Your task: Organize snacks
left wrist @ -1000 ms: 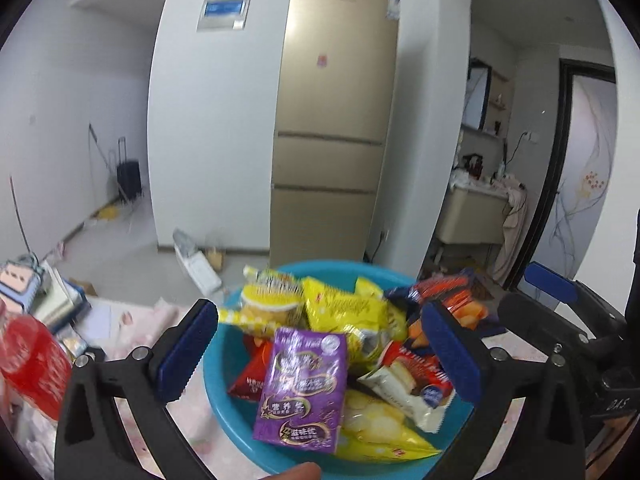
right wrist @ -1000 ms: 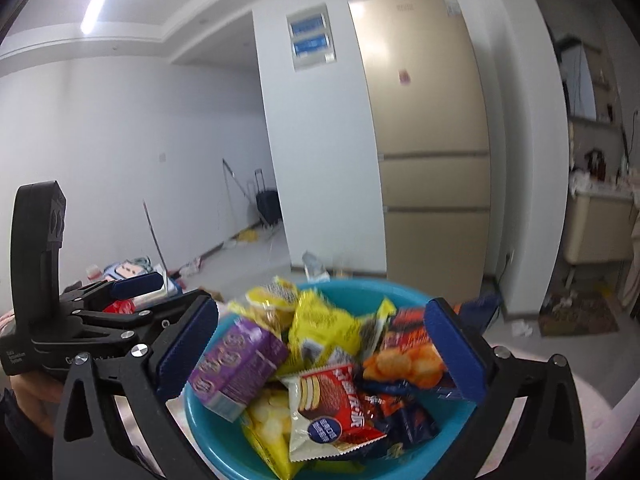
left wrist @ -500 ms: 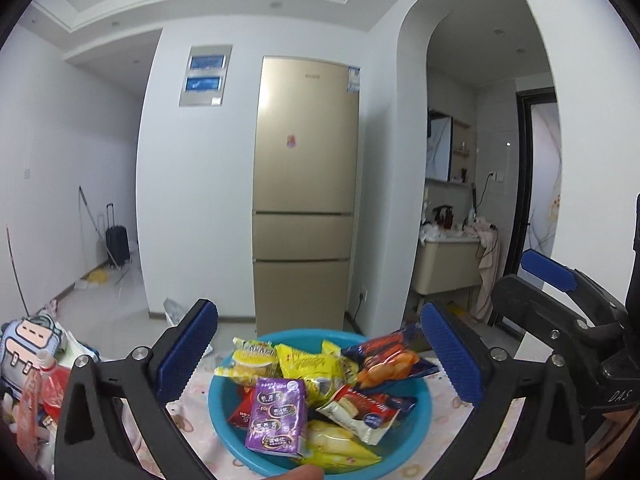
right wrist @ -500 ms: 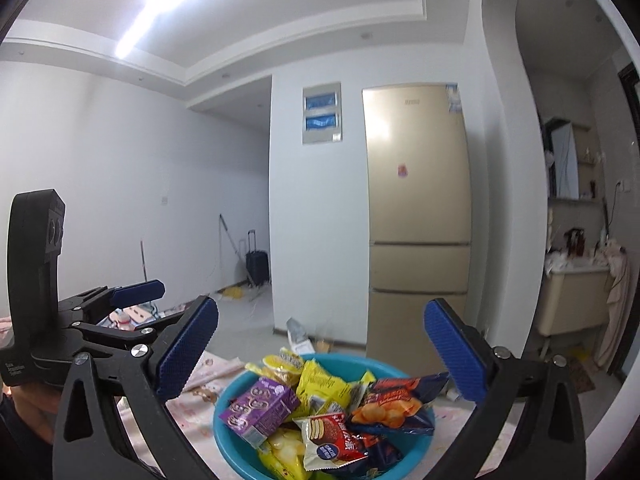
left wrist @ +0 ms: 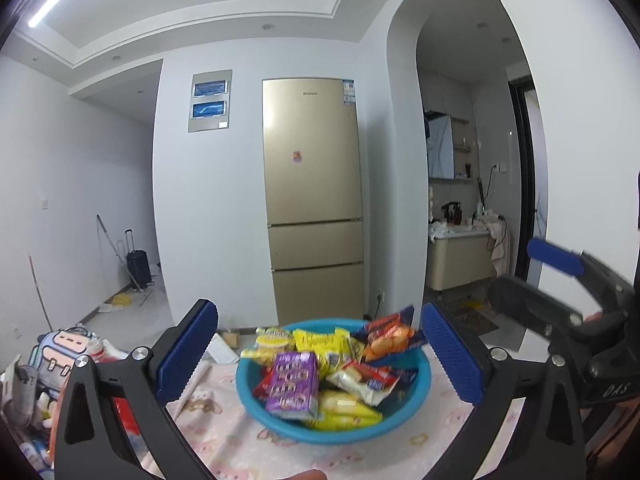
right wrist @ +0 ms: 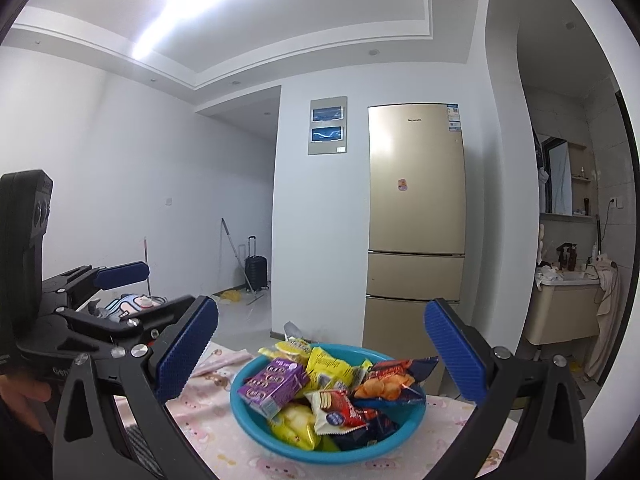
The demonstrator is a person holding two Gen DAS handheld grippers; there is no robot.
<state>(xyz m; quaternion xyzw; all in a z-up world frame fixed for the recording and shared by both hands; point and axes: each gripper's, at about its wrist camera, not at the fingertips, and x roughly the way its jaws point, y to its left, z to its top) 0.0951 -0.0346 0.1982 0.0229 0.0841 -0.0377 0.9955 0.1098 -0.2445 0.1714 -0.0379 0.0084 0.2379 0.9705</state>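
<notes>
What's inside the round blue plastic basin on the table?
The blue plastic basin holds piled snack packs: purple box on top, yellow bags, orange-chip bag, red-white biscuit pack. Anything beneath the pile is covered.

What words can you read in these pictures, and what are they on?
"Skyworth": top of the gold fridge, small but just readable.
"DAS": black body of the right hand-held gripper, partly cut off.
"Gen": body of the left hand-held gripper, the rest hidden.
Purple box, yellow packets, red packet: print too blurred to read.
Fridge stickers and wall panel: too small to read.
</notes>
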